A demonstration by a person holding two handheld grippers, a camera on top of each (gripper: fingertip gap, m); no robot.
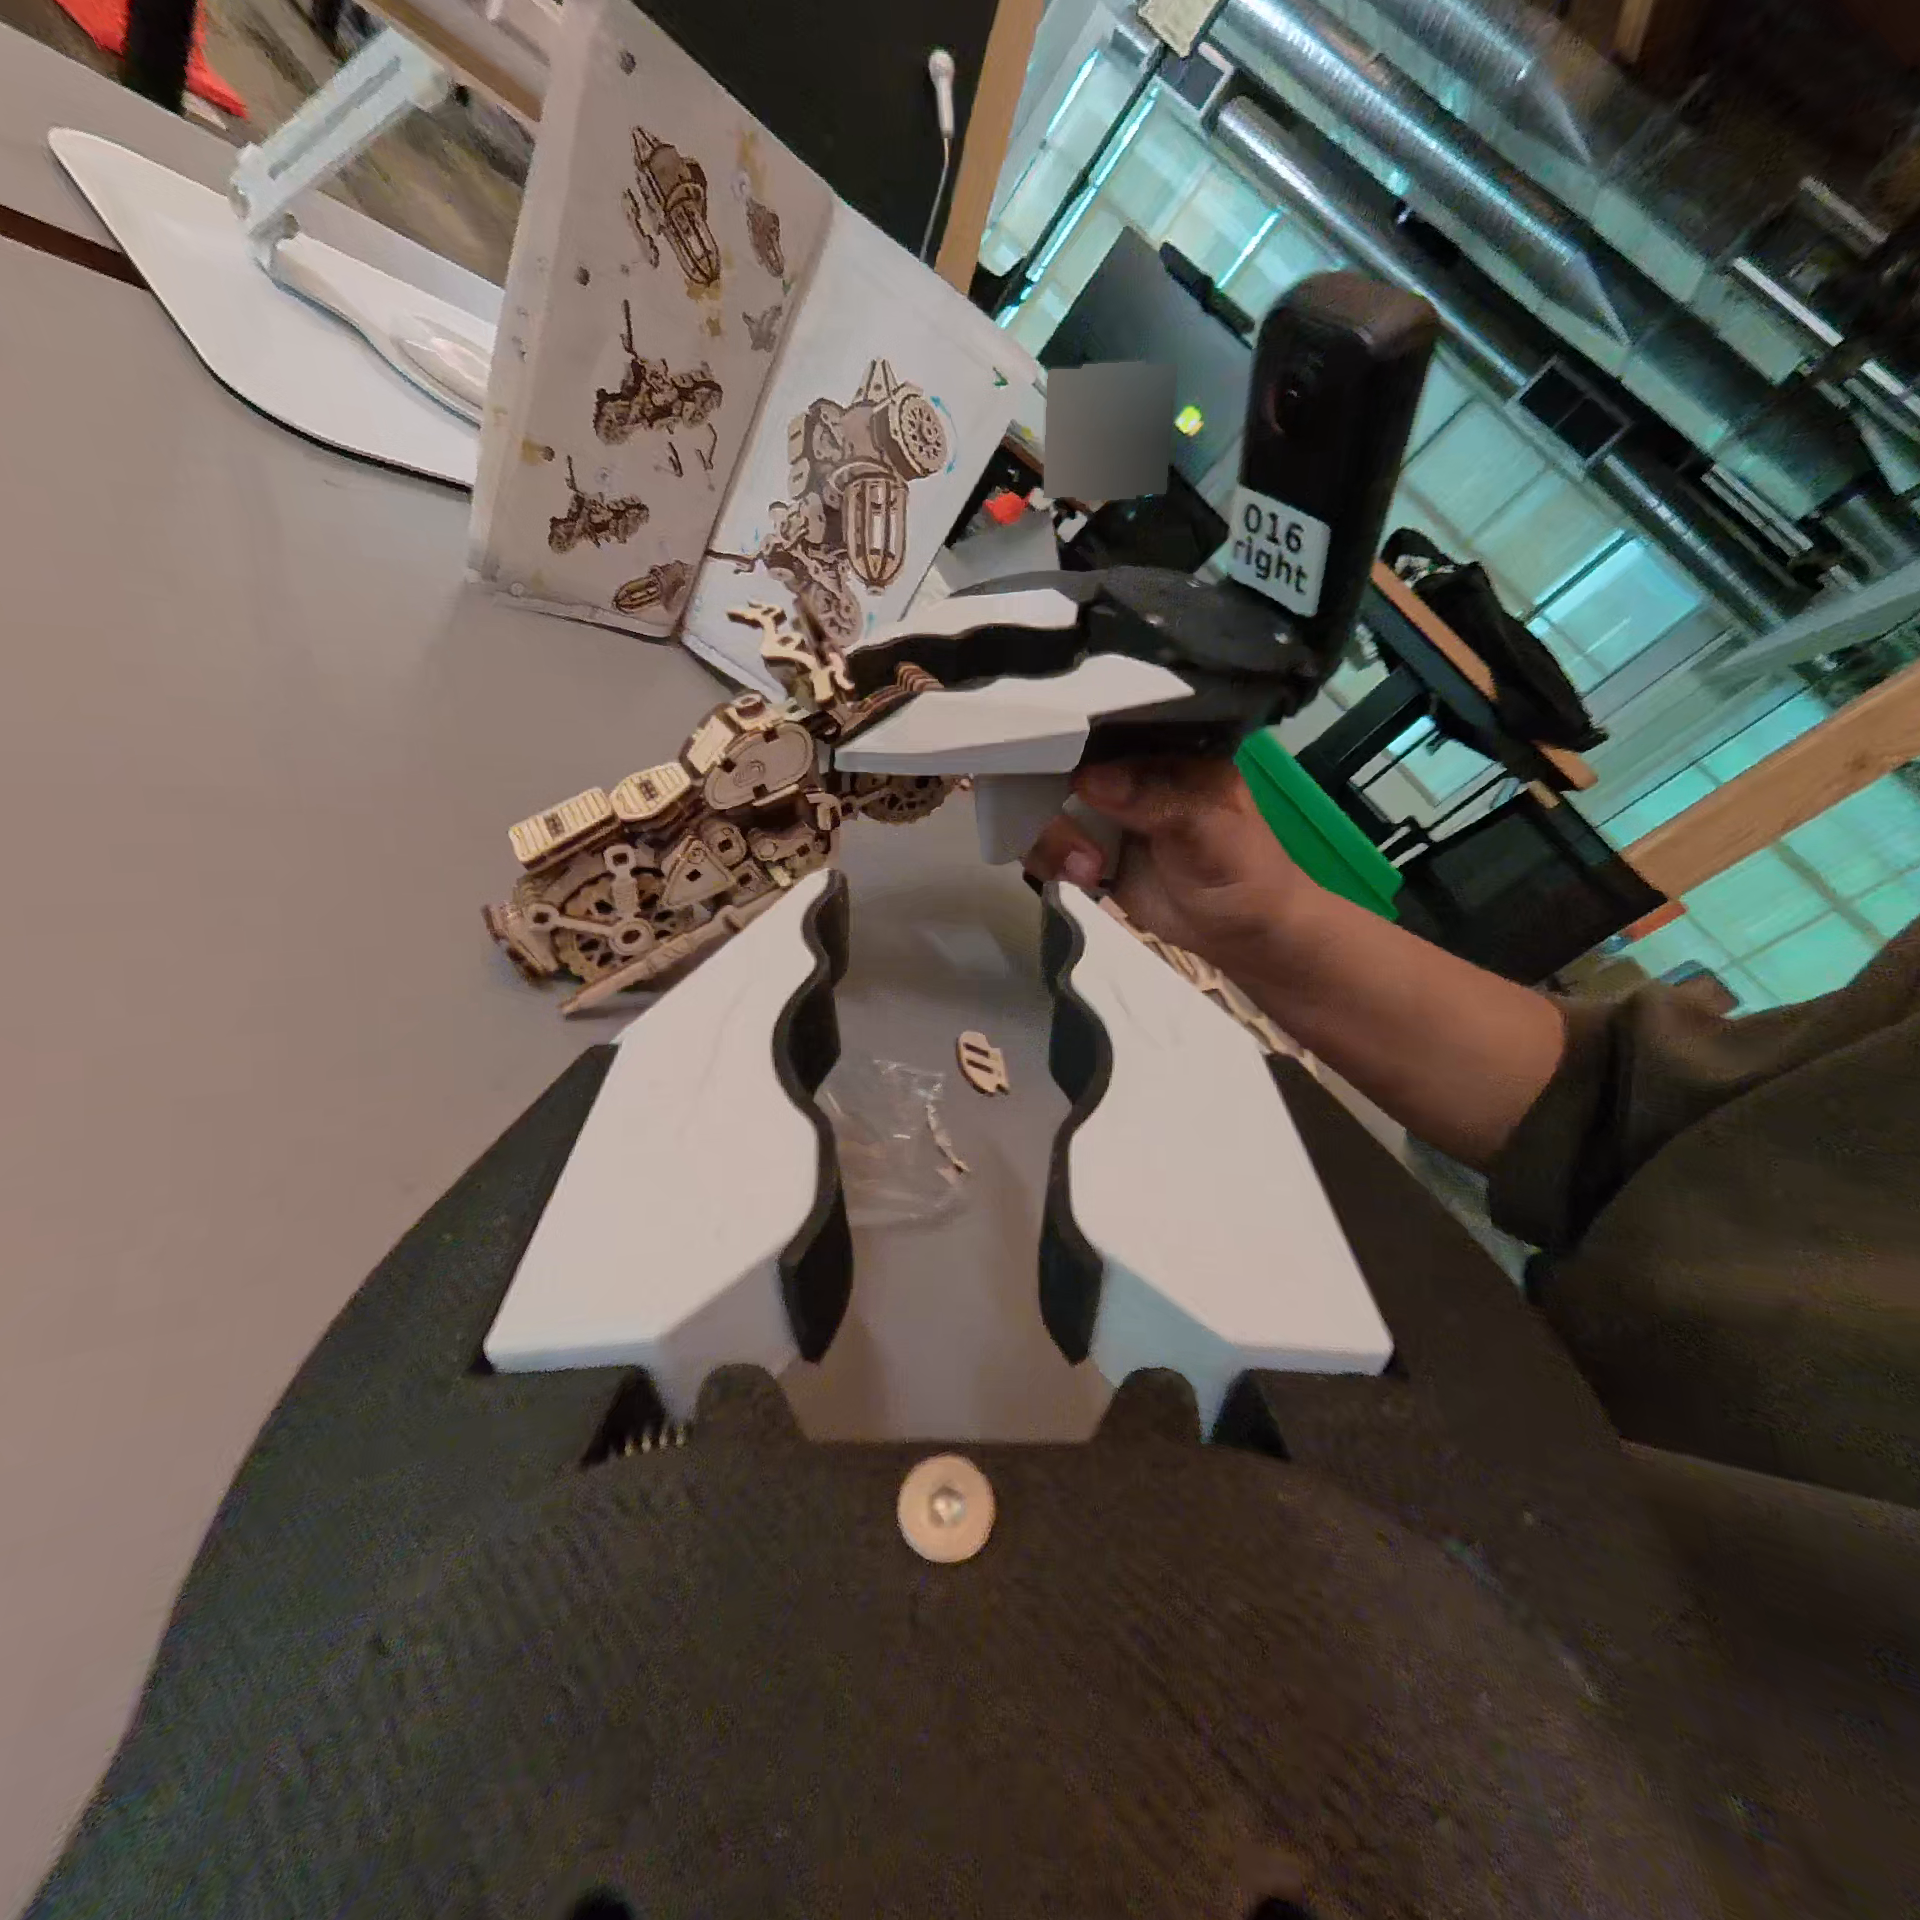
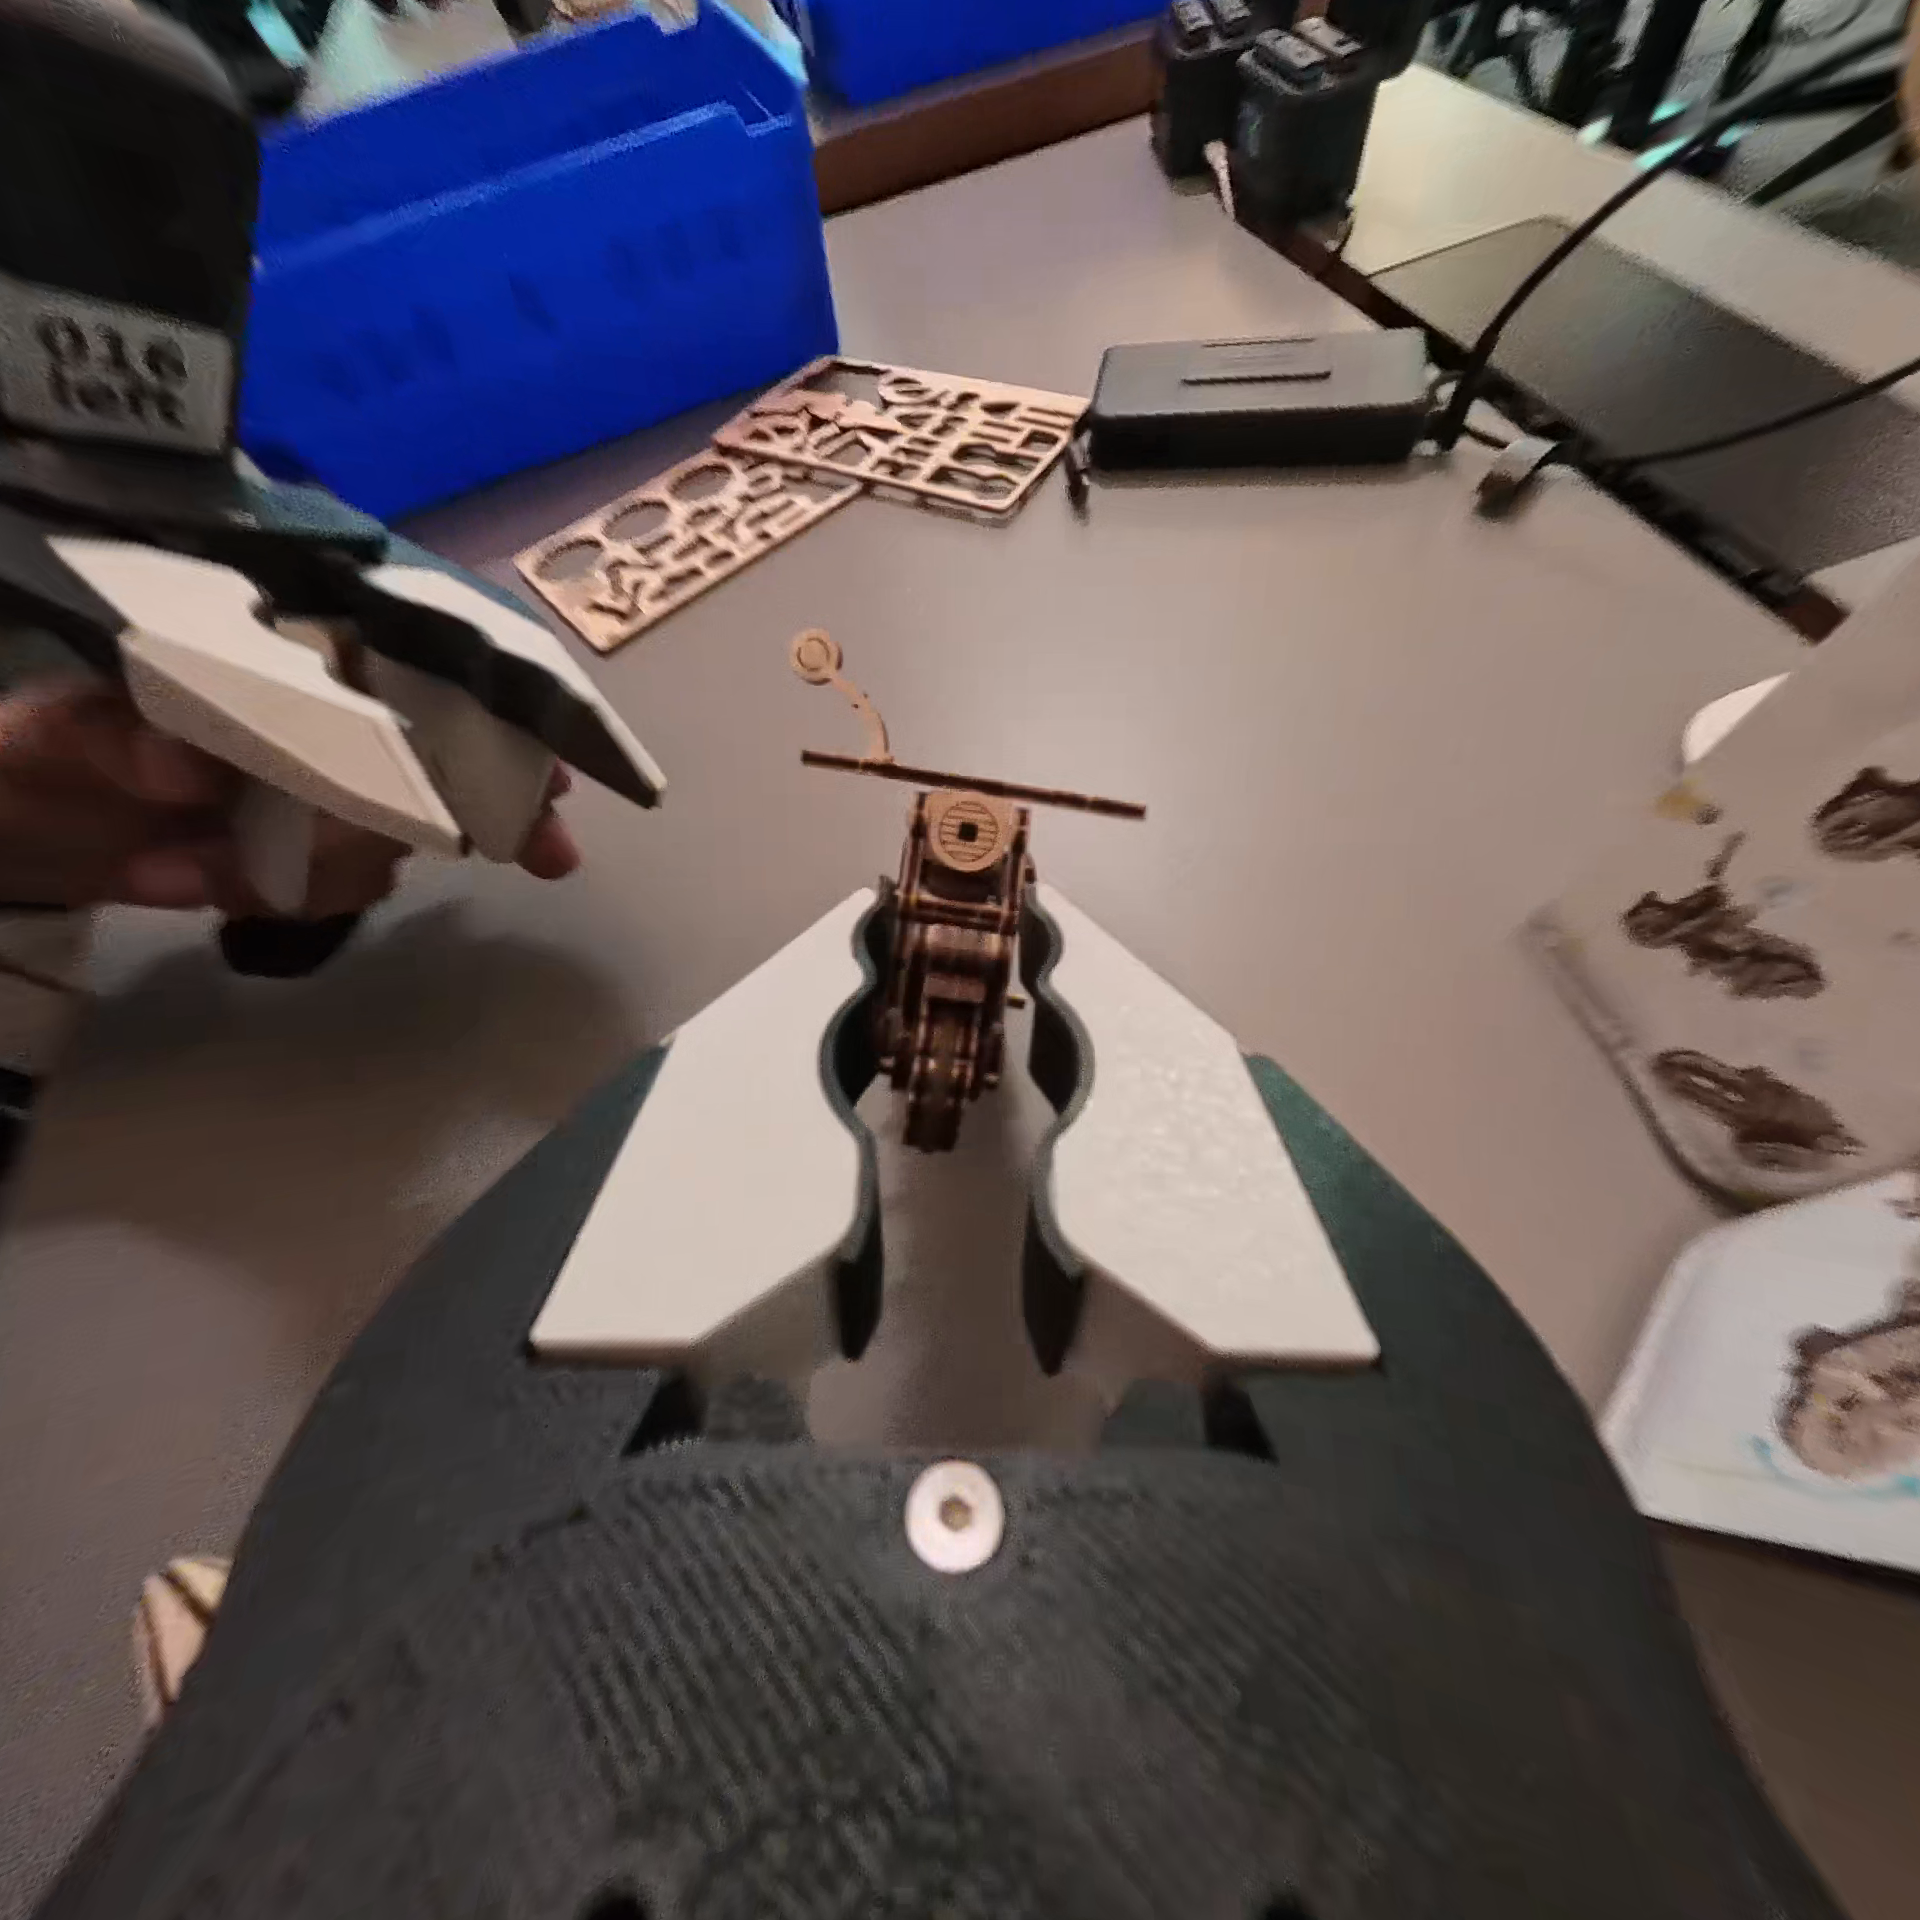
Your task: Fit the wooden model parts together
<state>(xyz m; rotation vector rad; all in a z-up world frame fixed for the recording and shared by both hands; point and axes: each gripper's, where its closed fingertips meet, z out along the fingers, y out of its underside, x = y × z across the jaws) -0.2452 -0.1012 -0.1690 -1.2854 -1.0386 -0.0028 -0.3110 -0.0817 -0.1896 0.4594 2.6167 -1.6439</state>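
gripping the wooden motorcycle model [image 2: 951, 997] in the right tool [image 2: 951, 935] (left tool [image 1: 940, 904] spread apart, empty)

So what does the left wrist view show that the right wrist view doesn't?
Only the left wrist view: the model's side, a loose wooden piece and a plastic bag between the open left gripper's fingers.
Only the right wrist view: punched-out sheets, blue bins, a black box.
Both: the model held by the right gripper, the booklet, the grey table.
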